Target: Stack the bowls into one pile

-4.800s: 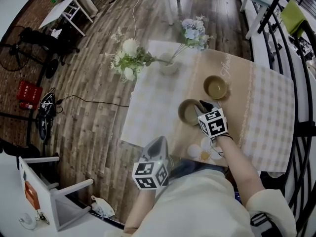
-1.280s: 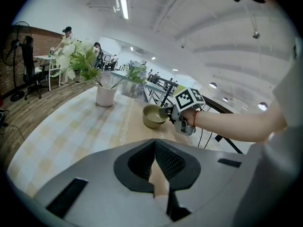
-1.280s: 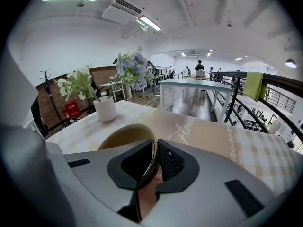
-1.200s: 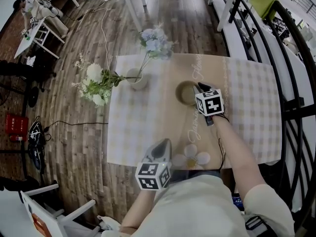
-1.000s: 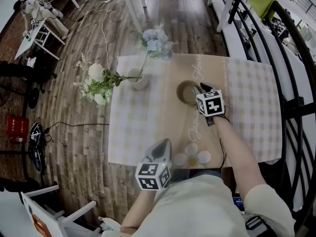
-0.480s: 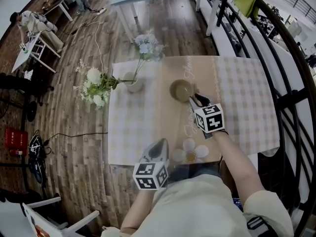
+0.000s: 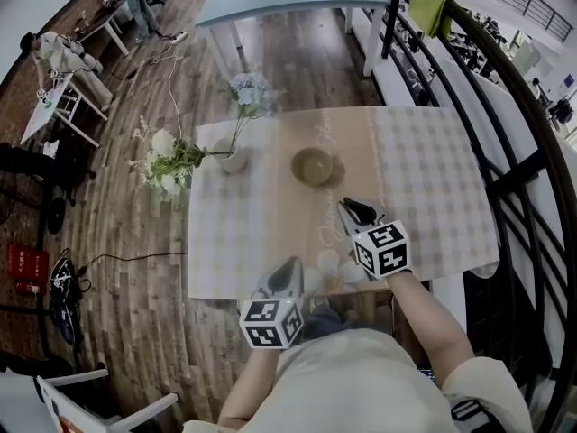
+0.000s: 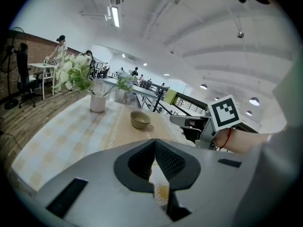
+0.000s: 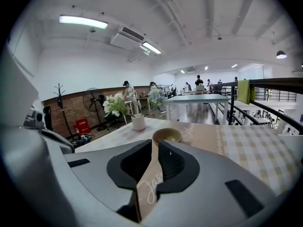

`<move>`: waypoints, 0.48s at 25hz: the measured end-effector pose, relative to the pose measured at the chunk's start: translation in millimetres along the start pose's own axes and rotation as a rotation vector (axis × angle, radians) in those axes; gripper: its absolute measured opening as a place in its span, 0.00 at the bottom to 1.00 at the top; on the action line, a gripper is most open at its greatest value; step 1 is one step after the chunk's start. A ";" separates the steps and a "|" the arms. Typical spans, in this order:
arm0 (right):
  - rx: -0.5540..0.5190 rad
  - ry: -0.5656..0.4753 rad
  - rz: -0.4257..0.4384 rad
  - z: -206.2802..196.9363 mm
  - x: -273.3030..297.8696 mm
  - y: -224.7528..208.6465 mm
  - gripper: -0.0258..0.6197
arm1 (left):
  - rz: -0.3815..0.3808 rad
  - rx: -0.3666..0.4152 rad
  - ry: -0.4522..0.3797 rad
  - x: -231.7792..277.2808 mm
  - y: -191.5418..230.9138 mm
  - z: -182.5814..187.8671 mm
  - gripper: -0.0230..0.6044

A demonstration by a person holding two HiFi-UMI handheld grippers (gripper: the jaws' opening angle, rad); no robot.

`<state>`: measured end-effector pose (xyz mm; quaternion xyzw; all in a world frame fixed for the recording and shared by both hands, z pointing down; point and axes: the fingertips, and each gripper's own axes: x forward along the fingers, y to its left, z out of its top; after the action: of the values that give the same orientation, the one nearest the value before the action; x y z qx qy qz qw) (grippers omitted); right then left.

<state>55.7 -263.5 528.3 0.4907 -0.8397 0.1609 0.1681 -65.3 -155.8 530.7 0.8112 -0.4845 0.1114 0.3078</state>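
Right of the vase [image 7: 231,161], the bowls [image 7: 313,166] look hard, slick and breakable, best pinched at the rim; the right gripper [image 7: 354,211], empty, has just been closing to a narrow gap, and the left gripper [image 7: 287,276] is closed on nothing.

Head view peers steeply down on the table [image 7: 433,179] from well above. Both gripper views skim low across it, sharing the bowls [image 8: 140,119] and vase [image 8: 98,103].
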 end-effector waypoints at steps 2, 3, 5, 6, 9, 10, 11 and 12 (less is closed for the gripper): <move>-0.008 -0.009 0.002 -2.0 -17.3 1.1 0.09 | 0.000 0.000 -0.004 -3.2 -11.9 -2.8 0.04; -0.013 -0.010 0.003 -3.3 -25.9 1.8 0.08 | 0.001 -0.002 -0.005 -5.3 -18.0 -4.4 0.04; -0.026 -0.007 0.011 -5.9 -43.3 4.6 0.08 | 0.002 -0.006 -0.009 -11.1 -30.2 -7.9 0.04; -0.031 -0.007 0.016 -7.3 -52.4 6.3 0.08 | 0.003 -0.007 -0.010 -14.6 -36.2 -10.1 0.04; -0.042 -0.012 0.029 -14.1 -79.2 9.9 0.07 | 0.008 -0.005 -0.014 -23.9 -51.9 -18.4 0.04; -0.041 -0.014 0.034 -17.3 -87.5 10.9 0.07 | 0.011 -0.005 -0.017 -27.0 -56.1 -21.7 0.04; -0.037 -0.015 0.037 -20.8 -95.8 11.9 0.06 | 0.015 -0.007 -0.020 -30.6 -59.9 -24.9 0.04; -0.031 -0.017 0.037 -24.3 -104.2 13.0 0.06 | 0.018 -0.009 -0.023 -34.5 -63.6 -28.2 0.04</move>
<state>95.4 -166.6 502.7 0.4736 -0.8525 0.1469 0.1654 -25.1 -92.3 511.4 0.8067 -0.4957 0.1027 0.3050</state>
